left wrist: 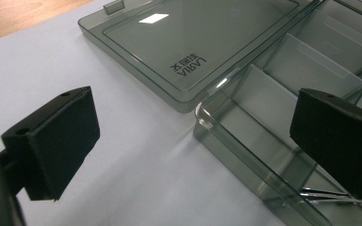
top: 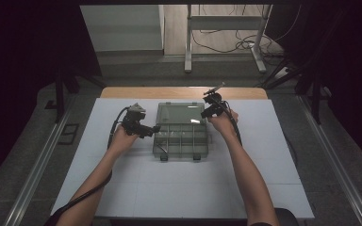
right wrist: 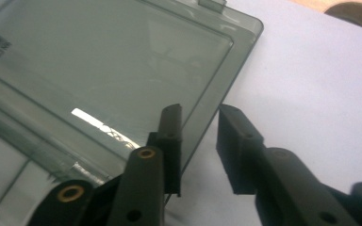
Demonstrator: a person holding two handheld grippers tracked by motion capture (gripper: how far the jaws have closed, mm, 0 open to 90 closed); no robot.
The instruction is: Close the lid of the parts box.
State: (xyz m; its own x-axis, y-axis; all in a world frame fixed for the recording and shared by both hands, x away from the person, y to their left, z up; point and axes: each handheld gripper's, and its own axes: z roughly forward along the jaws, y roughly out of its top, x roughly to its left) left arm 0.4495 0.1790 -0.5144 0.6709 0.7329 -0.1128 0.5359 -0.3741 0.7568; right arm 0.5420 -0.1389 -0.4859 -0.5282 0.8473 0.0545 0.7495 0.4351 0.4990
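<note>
Organizer box (top: 181,140): a clear grey plastic box with dividers, lying open in the middle of the white surface (top: 136,188); its compartmented tray is the half nearer the person.
Lid (top: 179,113): folded flat onto the surface on the far side of the tray, joined to it along the hinge; a latch tab sits on its far edge, and printed lettering shows on it in the left hand-held gripper view (left wrist: 188,66).
Tray compartments (left wrist: 311,61): several cells set off by thin clear walls; thin metal pieces (left wrist: 325,195) lie in one cell near the tray's left end.
Right hand-held gripper (right wrist: 199,141): at the lid's right edge, jaws narrowed to a small gap with that edge (right wrist: 217,101) running up between them; the left jaw lies over the lid, the right jaw over the bare surface beside it. Whether the pads press the plastic cannot be told.
Left hand-held gripper (left wrist: 193,141): at the tray's left end, jaws wide apart; one jaw over the bare surface, the other over the tray's cells, with the tray's corner (left wrist: 202,113) between them and nothing gripped.
Hands: the left hand (top: 122,139) is just left of the box, the right hand (top: 224,123) at its far right corner.
Surroundings: a wooden strip (top: 184,92) borders the surface's far edge; beyond it stands a metal frame (top: 226,37) with cables on the floor.
</note>
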